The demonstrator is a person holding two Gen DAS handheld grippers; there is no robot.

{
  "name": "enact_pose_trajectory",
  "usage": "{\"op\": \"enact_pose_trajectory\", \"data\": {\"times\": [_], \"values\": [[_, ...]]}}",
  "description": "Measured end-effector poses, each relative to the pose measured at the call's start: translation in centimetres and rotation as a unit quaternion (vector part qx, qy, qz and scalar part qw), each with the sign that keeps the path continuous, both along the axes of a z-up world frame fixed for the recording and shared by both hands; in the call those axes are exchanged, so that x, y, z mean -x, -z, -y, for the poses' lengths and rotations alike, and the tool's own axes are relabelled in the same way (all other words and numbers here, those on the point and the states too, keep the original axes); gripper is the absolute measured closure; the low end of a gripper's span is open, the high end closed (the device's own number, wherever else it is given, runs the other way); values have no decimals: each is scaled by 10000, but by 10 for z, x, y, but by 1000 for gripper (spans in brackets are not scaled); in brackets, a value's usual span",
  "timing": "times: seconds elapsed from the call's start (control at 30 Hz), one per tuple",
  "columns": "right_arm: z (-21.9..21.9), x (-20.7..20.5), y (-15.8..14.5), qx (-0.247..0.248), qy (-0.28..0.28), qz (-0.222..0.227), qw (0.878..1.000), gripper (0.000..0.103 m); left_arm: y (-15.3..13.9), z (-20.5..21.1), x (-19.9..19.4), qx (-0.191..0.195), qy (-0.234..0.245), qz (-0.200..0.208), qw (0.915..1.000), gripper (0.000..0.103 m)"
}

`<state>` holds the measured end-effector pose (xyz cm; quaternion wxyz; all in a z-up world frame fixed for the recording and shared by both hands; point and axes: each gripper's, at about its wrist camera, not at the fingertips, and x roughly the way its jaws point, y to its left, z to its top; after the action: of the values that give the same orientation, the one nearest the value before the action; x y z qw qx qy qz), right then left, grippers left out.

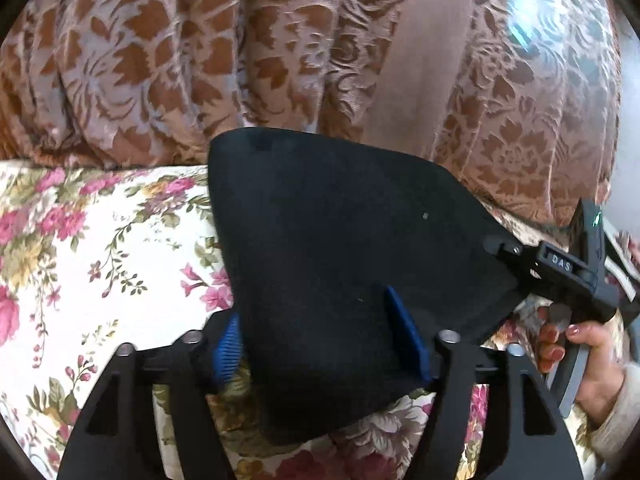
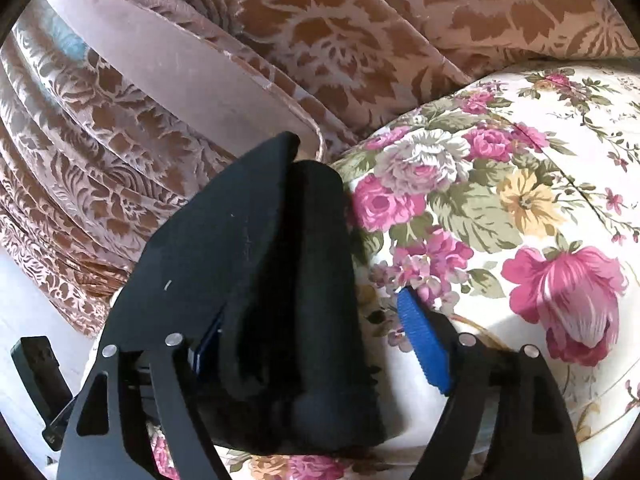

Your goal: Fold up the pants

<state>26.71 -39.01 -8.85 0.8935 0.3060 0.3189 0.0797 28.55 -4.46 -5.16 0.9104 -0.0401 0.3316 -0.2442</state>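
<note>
The black pants [image 1: 340,240] lie folded into a small thick bundle on the floral bedspread [image 1: 100,260]. In the left wrist view the bundle sits between my left gripper's [image 1: 320,352] blue pads [image 1: 226,354], whose jaws stand wide apart around the cloth. My right gripper [image 1: 560,268] shows at the bundle's right corner, held by a hand. In the right wrist view the pants [image 2: 272,280] rest against the left pad of my right gripper [image 2: 316,344]; the right pad [image 2: 424,348] stands well clear, jaws open.
A brown and pink patterned curtain [image 1: 200,60] hangs behind the bed, also in the right wrist view [image 2: 160,100]. The bedspread [image 2: 500,200] stretches to the right. The person's hand [image 1: 580,360] holds the right gripper's handle.
</note>
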Motion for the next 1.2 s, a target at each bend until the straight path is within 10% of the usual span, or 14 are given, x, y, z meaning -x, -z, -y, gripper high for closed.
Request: {"op": "enact_pose_trajectory", "data": {"times": [0.73, 1.2], "values": [[-78, 114, -50, 1861, 308, 533, 9806, 2, -14, 33, 99, -1335, -939, 868, 9828, 3], [-129, 192, -59, 2261, 525, 1144, 9659, 2, -19, 7, 154, -826, -1322, 1266, 9796, 3]]}}
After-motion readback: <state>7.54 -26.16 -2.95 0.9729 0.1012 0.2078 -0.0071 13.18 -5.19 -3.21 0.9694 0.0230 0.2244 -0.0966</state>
